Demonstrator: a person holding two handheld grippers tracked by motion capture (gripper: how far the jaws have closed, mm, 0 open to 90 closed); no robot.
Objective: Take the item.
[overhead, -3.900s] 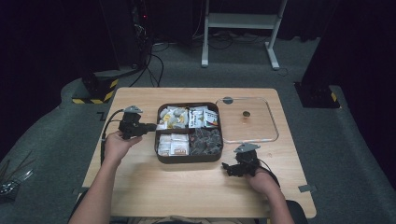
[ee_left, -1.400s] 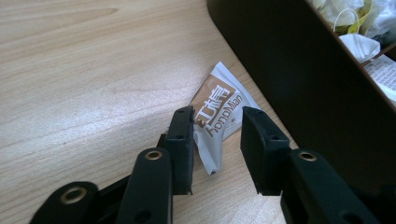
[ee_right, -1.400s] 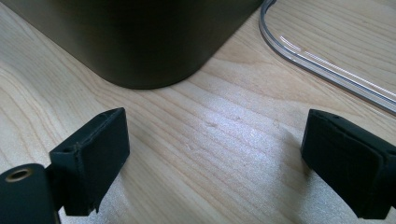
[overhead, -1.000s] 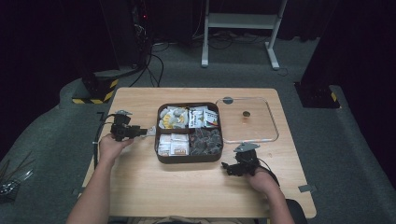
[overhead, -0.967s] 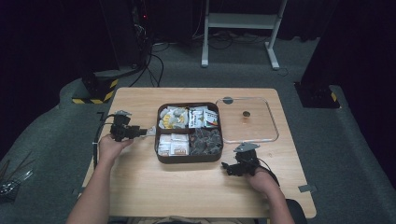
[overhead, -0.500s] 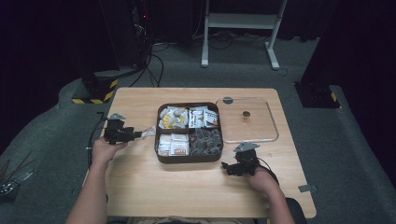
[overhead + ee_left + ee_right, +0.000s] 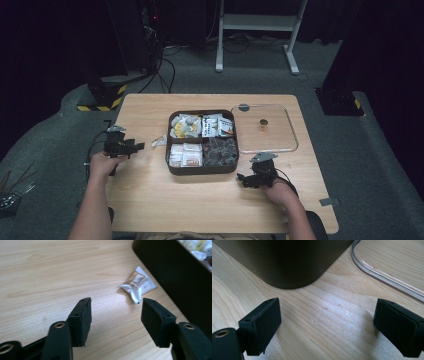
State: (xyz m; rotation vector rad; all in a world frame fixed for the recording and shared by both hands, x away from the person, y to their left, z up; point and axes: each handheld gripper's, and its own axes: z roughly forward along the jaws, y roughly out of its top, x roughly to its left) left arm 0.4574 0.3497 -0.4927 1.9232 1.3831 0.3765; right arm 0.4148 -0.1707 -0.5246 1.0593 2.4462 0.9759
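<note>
A light wooden table (image 7: 200, 200) stands on a grey carpet floor (image 7: 380, 150). On the right back part of the table lies a clear, flat plastic lid with rounded corners (image 7: 291, 146), with a small dark round knob (image 7: 263, 121) in its middle and a grey round tab (image 7: 243, 107) at its back left corner. In the right gripper view the rim of this lid (image 7: 387, 275) lies flat on the wood. A small grey piece of tape (image 7: 326, 201) sticks near the front right corner of the table. Behind the table, on the floor, are black cables (image 7: 165, 70), the white metal legs of a frame (image 7: 295, 50) and a black stand with a yellow and black striped base (image 7: 100, 102).
</note>
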